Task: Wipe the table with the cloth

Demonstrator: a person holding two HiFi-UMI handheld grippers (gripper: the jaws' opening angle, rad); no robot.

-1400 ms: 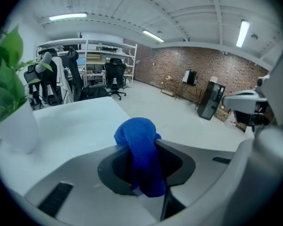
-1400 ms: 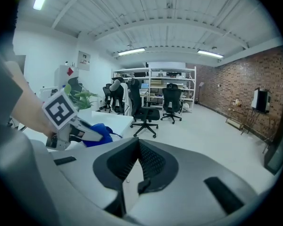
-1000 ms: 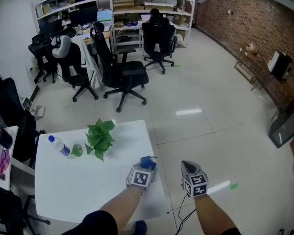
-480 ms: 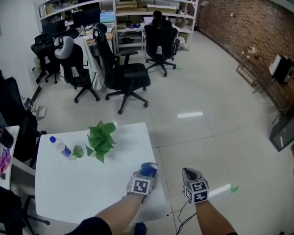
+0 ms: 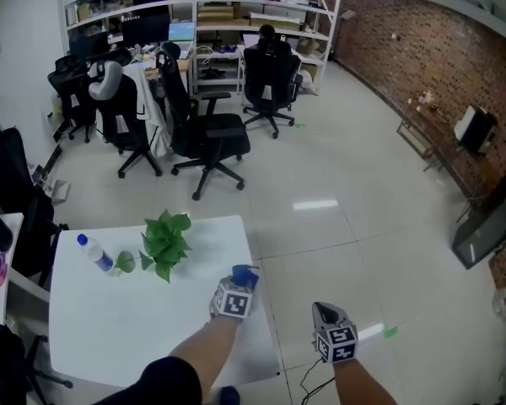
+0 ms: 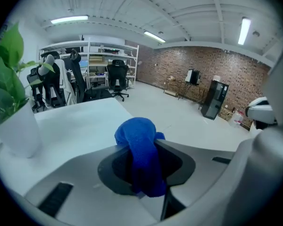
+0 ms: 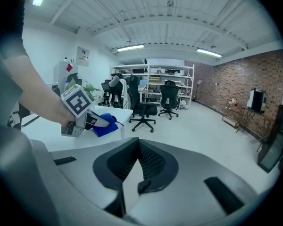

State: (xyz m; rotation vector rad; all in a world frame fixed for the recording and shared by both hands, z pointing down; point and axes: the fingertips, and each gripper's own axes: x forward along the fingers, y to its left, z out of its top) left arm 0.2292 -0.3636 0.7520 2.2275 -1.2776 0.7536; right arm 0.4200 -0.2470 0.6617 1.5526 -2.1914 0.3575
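The left gripper (image 5: 240,283) is clamping a bunched blue cloth (image 5: 245,274) between its 2 jaws. In the left gripper view the jaws are closing tight on the cloth's (image 6: 140,147) middle, with a rounded wad sticking out beyond the tips. In the head view the cloth is sitting at the lower middle of the frame, at the right-hand edge of the white table (image 5: 110,323). Whether it is pressing on the tabletop or hovering just above it is not clear.

The right gripper (image 5: 324,294) is hanging off the table at the lower right of the head view, over the floor. Its own view is showing the jaws (image 7: 132,171) drawn together on nothing.

To wipe well, the wad probably wants lowering until it is flattening on the surface. Then it wants dragging in overlapping passes toward the left of the frame, with the grip firm so the cloth is not slipping out. The potted plant (image 5: 164,243) and the water bottle (image 5: 94,253) are standing at the table's upper left, well apart from the cloth. Strokes near them are likely calling for care, as either could tip.
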